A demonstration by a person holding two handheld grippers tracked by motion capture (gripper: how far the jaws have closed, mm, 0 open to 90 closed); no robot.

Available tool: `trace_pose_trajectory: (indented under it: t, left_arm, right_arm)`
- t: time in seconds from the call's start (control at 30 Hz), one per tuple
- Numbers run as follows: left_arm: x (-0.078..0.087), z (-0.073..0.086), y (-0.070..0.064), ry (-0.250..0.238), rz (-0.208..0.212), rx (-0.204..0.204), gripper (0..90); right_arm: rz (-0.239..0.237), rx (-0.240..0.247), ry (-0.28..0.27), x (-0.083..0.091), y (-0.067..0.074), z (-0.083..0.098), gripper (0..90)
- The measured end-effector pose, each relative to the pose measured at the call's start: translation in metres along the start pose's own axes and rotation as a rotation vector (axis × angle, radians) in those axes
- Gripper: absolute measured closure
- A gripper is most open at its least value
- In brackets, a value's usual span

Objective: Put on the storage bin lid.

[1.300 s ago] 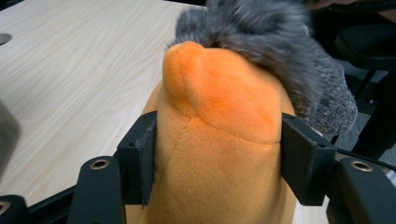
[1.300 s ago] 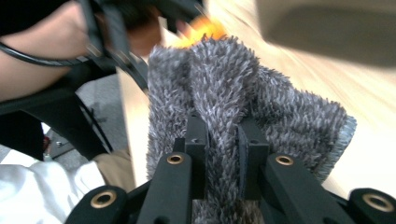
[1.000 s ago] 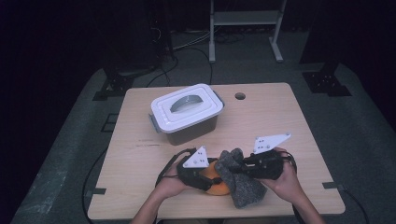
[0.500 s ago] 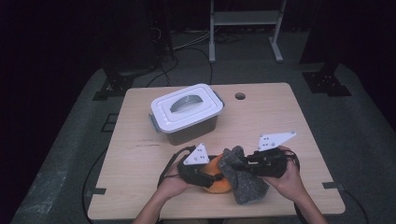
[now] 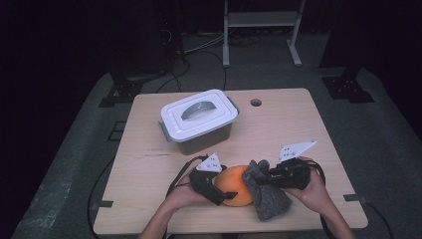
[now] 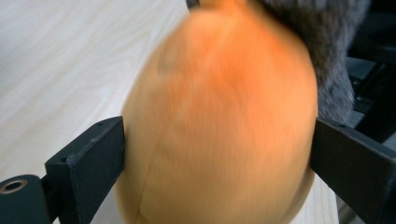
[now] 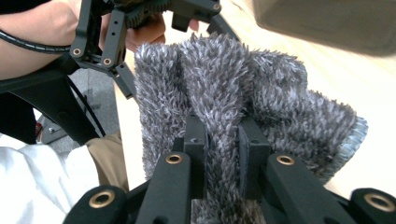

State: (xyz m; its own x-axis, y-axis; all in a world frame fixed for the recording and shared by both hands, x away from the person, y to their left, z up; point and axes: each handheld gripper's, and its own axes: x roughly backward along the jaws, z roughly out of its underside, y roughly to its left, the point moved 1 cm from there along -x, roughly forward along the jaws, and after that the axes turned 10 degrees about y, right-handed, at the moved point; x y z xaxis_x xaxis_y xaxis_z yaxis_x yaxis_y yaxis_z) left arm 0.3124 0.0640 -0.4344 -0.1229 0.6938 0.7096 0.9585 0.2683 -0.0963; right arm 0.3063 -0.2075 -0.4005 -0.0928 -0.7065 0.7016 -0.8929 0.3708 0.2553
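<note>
An orange round fruit (image 5: 235, 185) lies on the wooden table (image 5: 298, 124) near its front edge. My left gripper (image 5: 225, 192) reaches around it from the left. In the left gripper view the fruit (image 6: 219, 116) is blurred and spans the whole gap, with a black jaw close against each side. The jaws have just been opening and now stand wide, so the left gripper (image 6: 217, 140) is open. My right gripper (image 5: 263, 180) is shut on a fold of grey fuzzy cloth (image 5: 268, 199) that rests against the fruit's right side. Up close, the right gripper (image 7: 222, 135) pinches the cloth (image 7: 224, 79).
A grey storage box with a white handled lid (image 5: 199, 122) stands behind the hands at the middle left. A round cable hole (image 5: 256, 102) sits near the table's far edge. Cables and a metal stand are on the floor beyond.
The left jaws have spread wider around the fruit. The right gripper and the cloth have shifted a little down and to the right, so more of the fruit shows.
</note>
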Motion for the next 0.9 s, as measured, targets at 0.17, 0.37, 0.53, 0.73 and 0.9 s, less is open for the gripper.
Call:
trace_pose_trajectory:
  t: [0.17, 0.37, 0.53, 0.73, 0.9]
  left_arm:
    - [0.008, -0.005, -0.008, 0.004, -0.055, -0.052, 31.5]
    - [0.019, -0.015, -0.022, 0.079, -0.141, -0.154, 34.3]
    - [0.017, -0.017, -0.026, 0.096, -0.147, -0.178, 35.9]
    - [0.014, -0.012, -0.017, 0.060, -0.093, -0.136, 24.4]
    - [0.016, -0.008, -0.009, 0.043, -0.093, -0.083, 8.1]
  right_arm:
    - [-0.006, -0.021, 0.005, 0.006, -0.003, 0.003, 76.4]
    - [0.016, 0.022, -0.096, 0.022, 0.013, -0.012, 77.0]
    - [0.051, 0.068, -0.065, 0.009, 0.025, -0.024, 77.0]
    - [0.013, 0.046, -0.022, -0.002, 0.014, -0.013, 77.0]
    - [0.031, 0.025, 0.012, 0.001, 0.007, -0.004, 76.8]
